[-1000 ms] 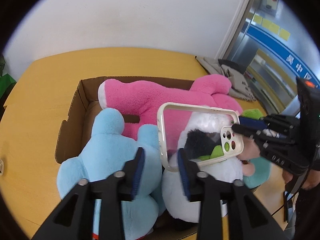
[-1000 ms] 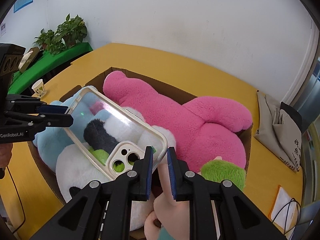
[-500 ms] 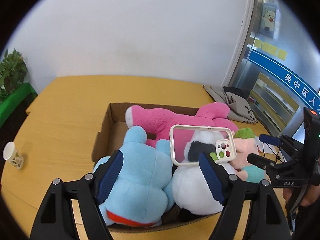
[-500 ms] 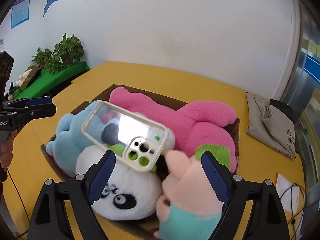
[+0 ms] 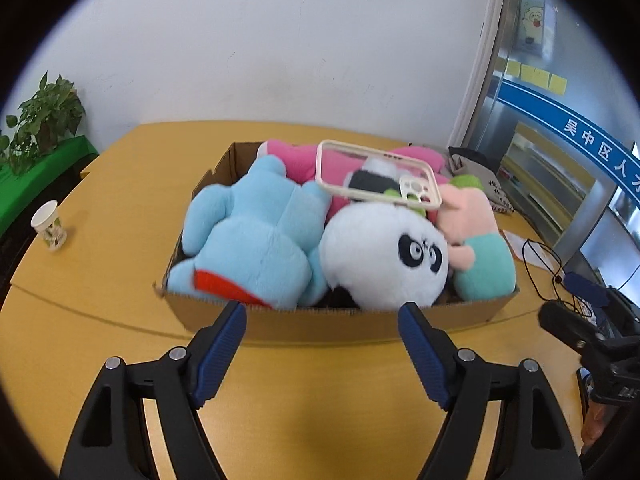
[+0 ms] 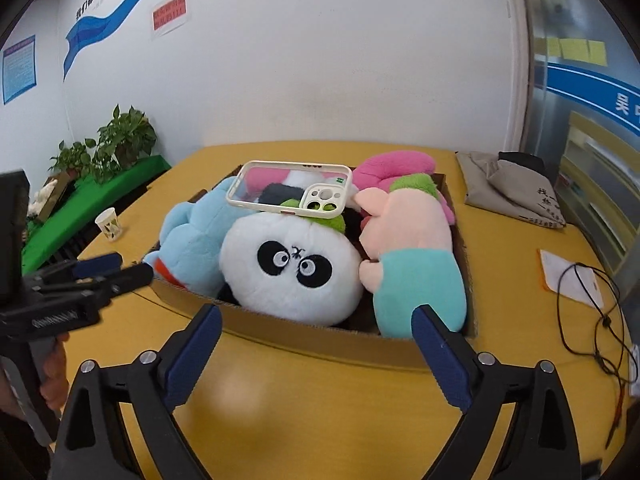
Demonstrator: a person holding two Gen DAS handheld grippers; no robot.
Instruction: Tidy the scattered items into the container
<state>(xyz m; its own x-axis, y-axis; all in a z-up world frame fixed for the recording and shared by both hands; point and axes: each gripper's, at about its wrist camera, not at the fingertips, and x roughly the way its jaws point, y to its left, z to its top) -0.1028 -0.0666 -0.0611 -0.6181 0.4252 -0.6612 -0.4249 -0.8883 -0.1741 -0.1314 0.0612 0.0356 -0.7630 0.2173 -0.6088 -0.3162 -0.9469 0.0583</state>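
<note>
Left gripper (image 5: 322, 326) hung spread and empty before the box (image 5: 340, 322). The phone case (image 5: 376, 178) lay atop the crammed toys, no room lower. Right gripper (image 6: 316, 334) gaped empty too, apparently finished.

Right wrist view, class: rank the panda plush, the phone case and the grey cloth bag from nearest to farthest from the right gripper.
1. Panda plush, front of the cardboard box, just beyond the right gripper.
2. Phone case, lying atop the plush pile behind it.
3. Grey cloth bag, far right on the table.
</note>
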